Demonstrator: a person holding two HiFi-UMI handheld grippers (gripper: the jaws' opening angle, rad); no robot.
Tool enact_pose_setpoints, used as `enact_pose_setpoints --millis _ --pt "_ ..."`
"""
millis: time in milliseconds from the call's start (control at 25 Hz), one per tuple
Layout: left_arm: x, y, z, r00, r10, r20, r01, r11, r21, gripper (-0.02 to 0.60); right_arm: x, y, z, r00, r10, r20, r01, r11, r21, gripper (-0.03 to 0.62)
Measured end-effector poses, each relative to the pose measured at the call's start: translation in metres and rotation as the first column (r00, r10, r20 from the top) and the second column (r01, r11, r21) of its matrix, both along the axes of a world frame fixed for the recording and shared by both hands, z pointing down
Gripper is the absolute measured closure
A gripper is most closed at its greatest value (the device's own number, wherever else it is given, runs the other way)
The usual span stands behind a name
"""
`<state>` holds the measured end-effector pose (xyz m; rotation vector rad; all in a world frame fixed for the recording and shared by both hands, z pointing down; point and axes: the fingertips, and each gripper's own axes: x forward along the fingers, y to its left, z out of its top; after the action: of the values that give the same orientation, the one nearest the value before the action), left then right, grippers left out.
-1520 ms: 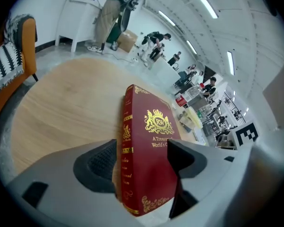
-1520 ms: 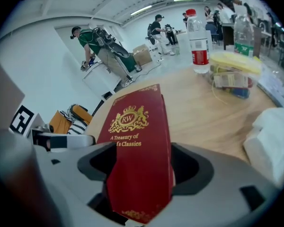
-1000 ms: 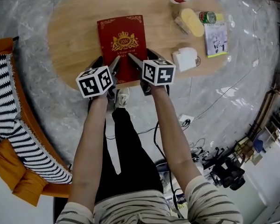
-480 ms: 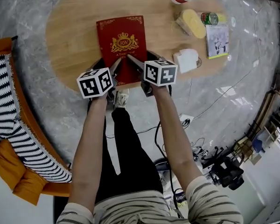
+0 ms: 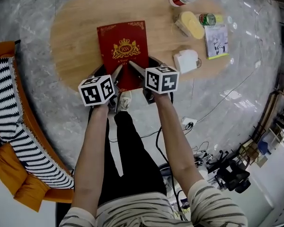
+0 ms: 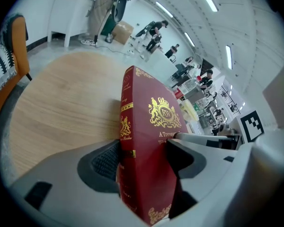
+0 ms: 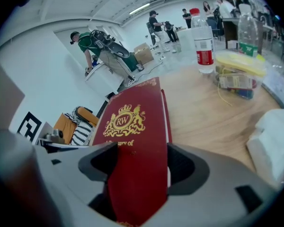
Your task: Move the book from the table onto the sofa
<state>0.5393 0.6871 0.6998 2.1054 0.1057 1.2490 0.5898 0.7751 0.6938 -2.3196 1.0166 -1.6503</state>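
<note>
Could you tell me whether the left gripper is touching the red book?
Touching. The left gripper view shows the left gripper with its jaws closed on the red book, one against the spine, the other against the front cover.

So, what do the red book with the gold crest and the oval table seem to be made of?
The red book looks like a hardcover in smooth, matte cloth or leatherette; its crest and borders shine like gold foil. The oval table looks like light wood or wood-look laminate: straight grain lines, low sheen. Solid or veneer, I cannot tell.
</note>
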Motion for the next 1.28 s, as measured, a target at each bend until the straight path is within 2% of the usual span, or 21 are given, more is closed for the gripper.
enact_pose_setpoints --millis 280,600,840,1280 --pt "-0.020 -0.005 -0.052 0.999 0.010 -0.033 -0.010 1.000 0.016 0.268 -0.022 -0.003 -0.051 0.999 0.026 -0.031 -0.025 0.999 0.020 0.256" --pt "-0.060 -0.005 -0.134 0.996 0.015 -0.083 -0.013 1.000 0.023 0.268 -0.063 -0.002 -0.135 0.995 0.056 -0.084 -0.053 0.998 0.036 0.256" --pt "-0.076 -0.007 -0.196 0.993 0.052 -0.106 -0.049 0.998 0.036 0.268 -0.084 -0.001 -0.196 0.989 0.105 -0.107 -0.101 0.994 0.046 0.256" --pt "-0.097 -0.018 -0.298 0.983 0.058 -0.173 -0.052 0.998 0.039 0.268 -0.105 -0.013 -0.302 0.975 0.108 -0.192 -0.096 0.993 0.071 0.256"
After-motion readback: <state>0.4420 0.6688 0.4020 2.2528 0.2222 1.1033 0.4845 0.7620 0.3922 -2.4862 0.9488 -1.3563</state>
